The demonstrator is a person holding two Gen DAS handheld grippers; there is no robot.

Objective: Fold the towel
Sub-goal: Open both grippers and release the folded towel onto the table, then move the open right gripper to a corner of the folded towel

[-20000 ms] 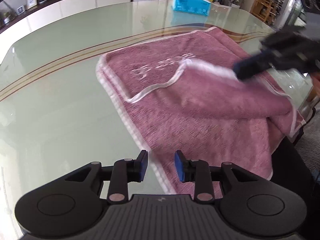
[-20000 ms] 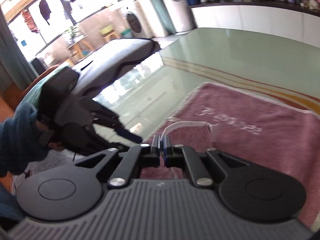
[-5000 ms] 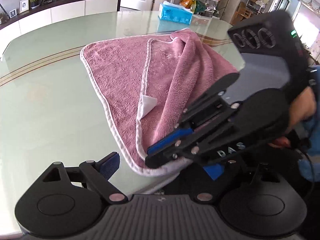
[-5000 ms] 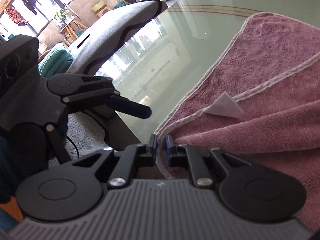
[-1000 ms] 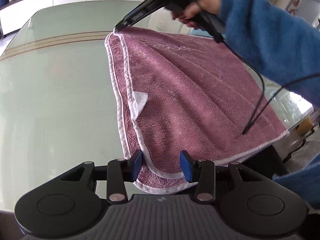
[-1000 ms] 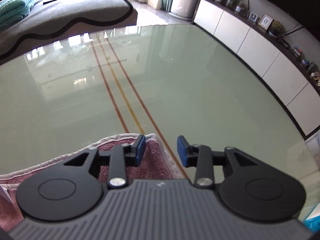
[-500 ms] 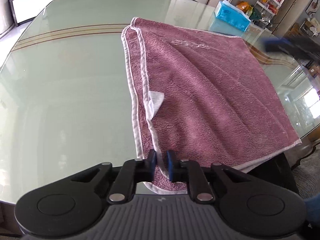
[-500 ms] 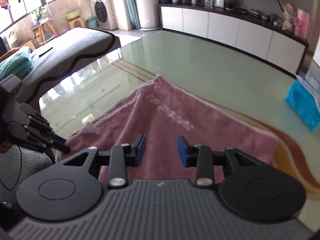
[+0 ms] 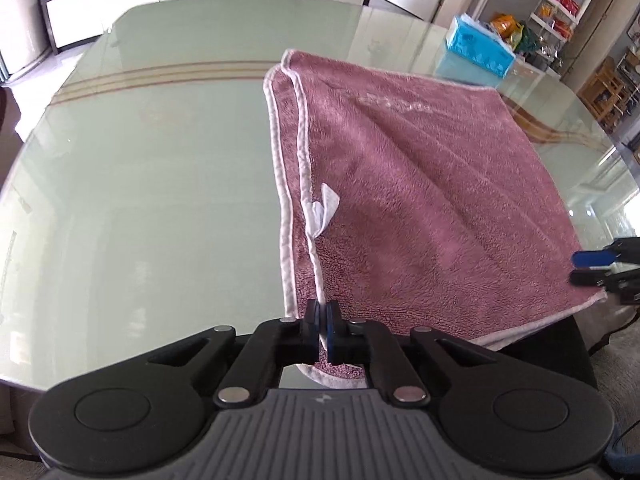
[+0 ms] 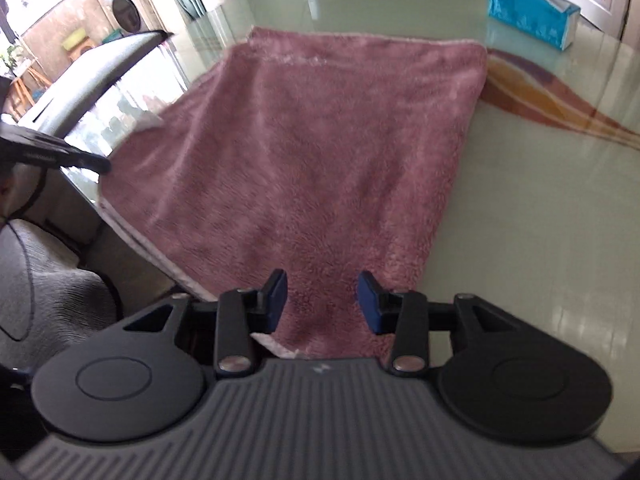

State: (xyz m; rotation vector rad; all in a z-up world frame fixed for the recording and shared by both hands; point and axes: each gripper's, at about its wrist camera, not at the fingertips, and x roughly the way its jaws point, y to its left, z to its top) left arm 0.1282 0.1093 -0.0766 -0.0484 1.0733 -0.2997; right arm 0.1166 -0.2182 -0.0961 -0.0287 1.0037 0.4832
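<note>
Since a second ago the left gripper (image 9: 322,316) has closed from a wide gap down onto the towel's white-piped edge at the near-left corner, and the right gripper (image 10: 322,300) has swung back from the far corner to the near-right one. Nearest, then: the left pads are pinched tight on the hem with almost no gap. The right gripper's jaws are parted and opening, hovering above the pink pile at the near edge with fabric under them but nothing gripped. The towel (image 9: 420,184) lies folded once on the glass tabletop (image 9: 152,184), its near edge overhanging the rim and two hemmed layers showing along the left side, a white care tag (image 9: 326,208) sticking out between them. For a clean next fold, the right gripper should probably come down on the hem itself — catching both layers, as the left side must — rather than bunching mid-cloth. Lifting both corners level and carrying them toward the far edge, near the blue tissue pack (image 10: 532,14), would keep the layers from sliding apart.
</note>
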